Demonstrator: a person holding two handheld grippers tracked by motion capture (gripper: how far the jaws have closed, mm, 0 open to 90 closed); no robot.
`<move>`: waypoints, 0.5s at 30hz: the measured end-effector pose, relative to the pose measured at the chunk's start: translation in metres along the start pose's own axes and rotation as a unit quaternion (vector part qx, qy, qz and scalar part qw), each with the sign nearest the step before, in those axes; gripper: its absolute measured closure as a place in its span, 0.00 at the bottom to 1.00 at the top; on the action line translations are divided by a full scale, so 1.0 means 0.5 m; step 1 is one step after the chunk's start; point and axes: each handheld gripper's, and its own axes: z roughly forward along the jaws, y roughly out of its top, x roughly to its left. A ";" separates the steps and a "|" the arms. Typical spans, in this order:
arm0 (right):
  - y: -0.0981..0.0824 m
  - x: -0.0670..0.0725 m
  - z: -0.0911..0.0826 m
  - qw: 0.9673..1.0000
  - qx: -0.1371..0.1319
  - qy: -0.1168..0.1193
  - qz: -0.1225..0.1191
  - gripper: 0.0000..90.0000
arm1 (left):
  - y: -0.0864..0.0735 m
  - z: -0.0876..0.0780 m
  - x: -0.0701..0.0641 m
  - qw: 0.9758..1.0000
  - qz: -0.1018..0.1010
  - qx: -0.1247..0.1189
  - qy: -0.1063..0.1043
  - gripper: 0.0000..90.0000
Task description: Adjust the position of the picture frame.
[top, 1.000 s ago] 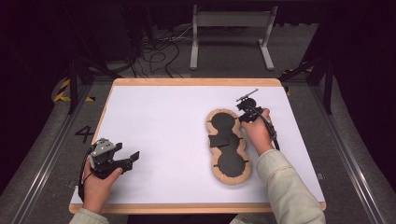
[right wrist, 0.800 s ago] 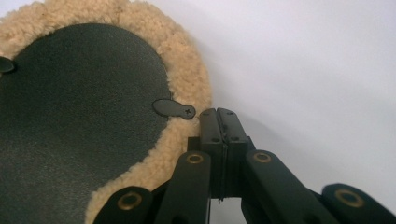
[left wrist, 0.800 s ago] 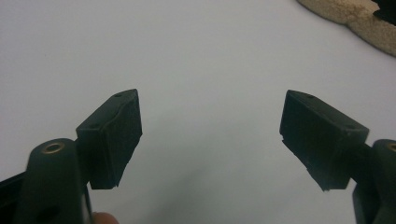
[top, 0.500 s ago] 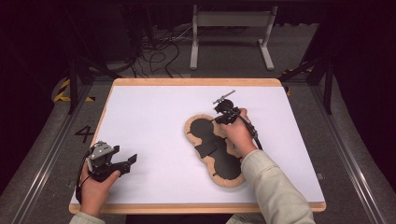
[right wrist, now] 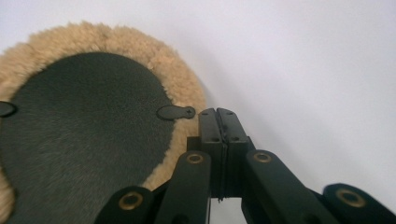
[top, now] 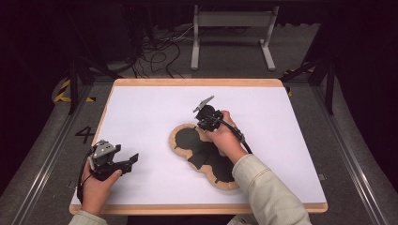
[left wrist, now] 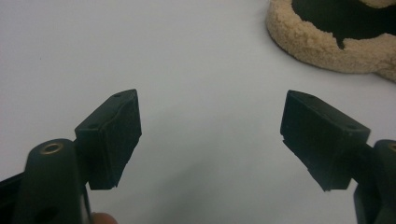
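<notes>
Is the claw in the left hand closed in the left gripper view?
No, the left claw is open: its two black pads stand wide apart, with bare white table between them.

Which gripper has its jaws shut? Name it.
The right gripper: its jaws are pressed together beside the fleece-edged pad, whereas the left gripper holds its jaws wide apart over the white table.
</notes>
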 end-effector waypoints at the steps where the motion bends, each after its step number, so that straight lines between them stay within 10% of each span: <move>1: -0.002 -0.003 -0.010 1.000 -0.006 0.002 0.004 1.00 | 0.002 0.002 0.000 1.000 0.001 0.000 -0.001 0.24; 15: -0.074 0.069 -0.142 0.995 -0.066 0.079 0.000 1.00 | 0.016 0.026 -0.019 1.000 0.019 0.011 -0.017 0.24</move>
